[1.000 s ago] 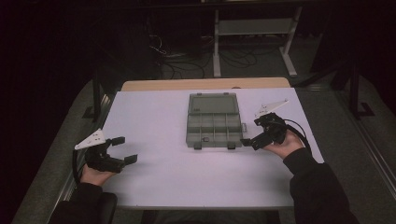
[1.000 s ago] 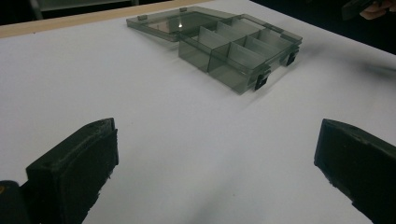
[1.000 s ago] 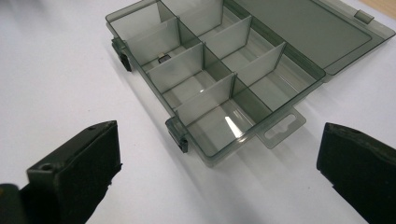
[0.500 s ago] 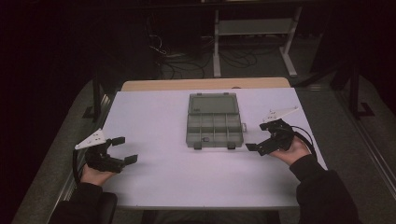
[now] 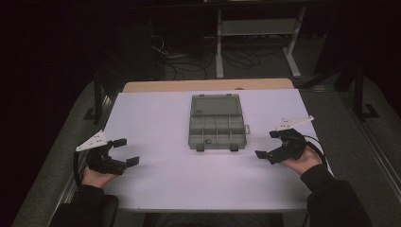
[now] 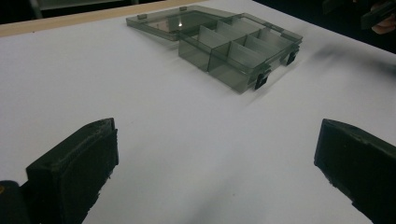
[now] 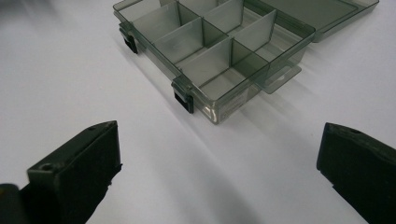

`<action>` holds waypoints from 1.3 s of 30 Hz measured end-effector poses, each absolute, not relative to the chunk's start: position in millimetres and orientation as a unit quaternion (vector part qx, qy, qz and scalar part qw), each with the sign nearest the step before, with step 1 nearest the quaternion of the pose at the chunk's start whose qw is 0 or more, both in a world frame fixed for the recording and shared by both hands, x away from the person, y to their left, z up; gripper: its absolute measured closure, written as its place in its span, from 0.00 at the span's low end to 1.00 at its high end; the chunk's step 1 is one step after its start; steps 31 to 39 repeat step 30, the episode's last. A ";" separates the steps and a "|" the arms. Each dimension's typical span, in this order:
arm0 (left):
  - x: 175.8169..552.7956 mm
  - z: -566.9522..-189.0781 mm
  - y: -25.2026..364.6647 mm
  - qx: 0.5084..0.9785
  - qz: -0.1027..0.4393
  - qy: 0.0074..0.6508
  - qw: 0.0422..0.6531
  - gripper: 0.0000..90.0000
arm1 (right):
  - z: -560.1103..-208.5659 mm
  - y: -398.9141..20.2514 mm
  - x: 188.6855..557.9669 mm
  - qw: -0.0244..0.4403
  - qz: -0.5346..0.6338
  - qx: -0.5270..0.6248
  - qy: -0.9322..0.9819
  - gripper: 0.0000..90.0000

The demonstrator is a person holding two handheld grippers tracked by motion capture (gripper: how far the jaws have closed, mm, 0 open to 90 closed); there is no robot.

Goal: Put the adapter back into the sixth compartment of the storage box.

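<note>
The left gripper rests at the near left edge of the white table, just where it lay a second ago, its jaws spread wide with nothing between them; in the left gripper view only bare tabletop lies between the two black pads. At the middle of the table sits the grey plastic compartment box, open, its clear lid folded flat toward the far side and its divided cells looking empty; it has not shifted. The change is on the right: the right gripper was close beside the box's near right corner a second ago and has drawn back toward the person and the table's right edge, so it now sits well apart from the box. Its jaws are also wide apart and hold nothing, and the right gripper view shows the box's front latches ahead. Judging from this, the box has been released and left open, and both hands seem to be settling back to rest.
</note>
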State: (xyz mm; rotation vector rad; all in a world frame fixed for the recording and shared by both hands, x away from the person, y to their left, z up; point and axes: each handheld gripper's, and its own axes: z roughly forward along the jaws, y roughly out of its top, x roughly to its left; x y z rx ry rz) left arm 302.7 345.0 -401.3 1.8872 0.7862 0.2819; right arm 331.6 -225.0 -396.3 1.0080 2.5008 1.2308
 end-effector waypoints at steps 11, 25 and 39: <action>303.0 -401.7 344.6 0.787 0.116 0.327 0.511 0.00 | -405.2 -234.9 320.3 0.097 0.423 0.347 0.832 0.00; 303.6 -401.9 343.3 0.789 0.113 0.326 0.509 0.00 | -416.4 -256.7 299.5 0.115 0.440 0.369 0.811 0.00; 303.6 -401.9 343.2 0.788 0.112 0.326 0.509 0.00 | -418.0 -261.6 296.3 0.117 0.443 0.376 0.806 0.00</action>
